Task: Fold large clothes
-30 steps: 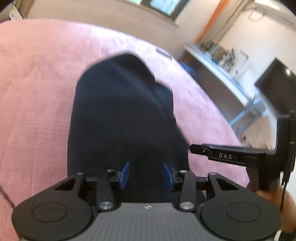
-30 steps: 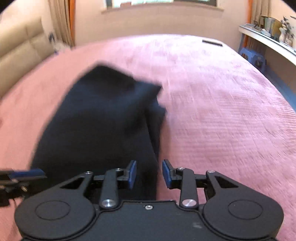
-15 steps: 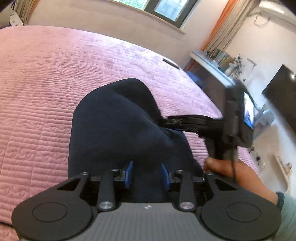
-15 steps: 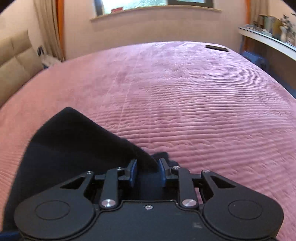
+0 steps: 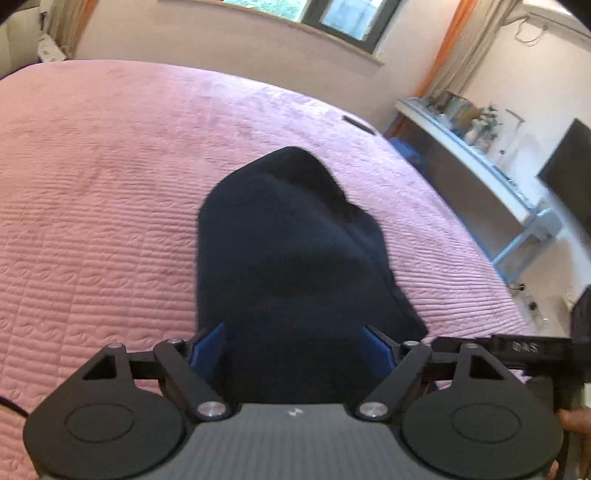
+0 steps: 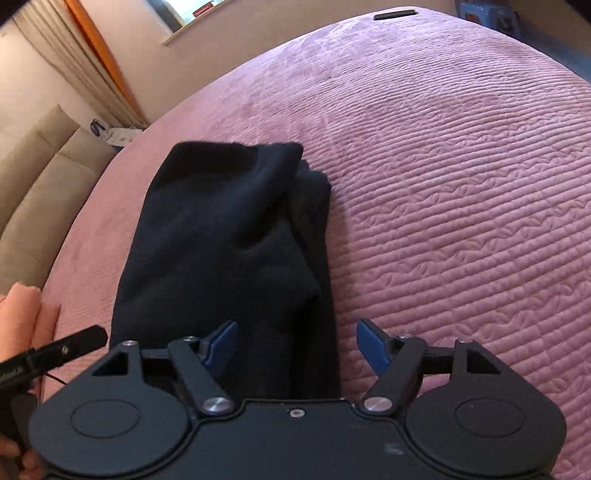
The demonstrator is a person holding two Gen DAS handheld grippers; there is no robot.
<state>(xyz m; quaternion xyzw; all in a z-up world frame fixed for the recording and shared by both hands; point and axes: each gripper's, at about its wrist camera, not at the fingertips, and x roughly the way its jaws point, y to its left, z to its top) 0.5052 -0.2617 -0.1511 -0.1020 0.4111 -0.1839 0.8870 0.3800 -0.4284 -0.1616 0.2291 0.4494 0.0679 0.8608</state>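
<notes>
A dark navy garment [image 5: 288, 251] lies folded in a long stack on the pink quilted bedspread [image 5: 92, 203]. My left gripper [image 5: 291, 347] hangs over its near end, jaws opening wide, blue pads clear of the cloth on both sides. In the right wrist view the same garment [image 6: 229, 240] stretches away from me. My right gripper [image 6: 297, 345] is also opening over the garment's near right edge, and neither pad presses on it. Each gripper shows at the edge of the other's view: the right gripper [image 5: 517, 349] and one finger of the left gripper [image 6: 66, 347].
A flat black object [image 6: 394, 15] lies at the bed's far edge. A white shelf unit [image 5: 480, 158] and a dark screen [image 5: 569, 166] stand past the right side of the bed. A beige padded headboard [image 6: 37, 184] and peach cloth [image 6: 22, 314] are on the left.
Both grippers held the garment between narrow jaws; now both stand wide and the garment rests flat on the bed. The right gripper has swung back beside the left.
</notes>
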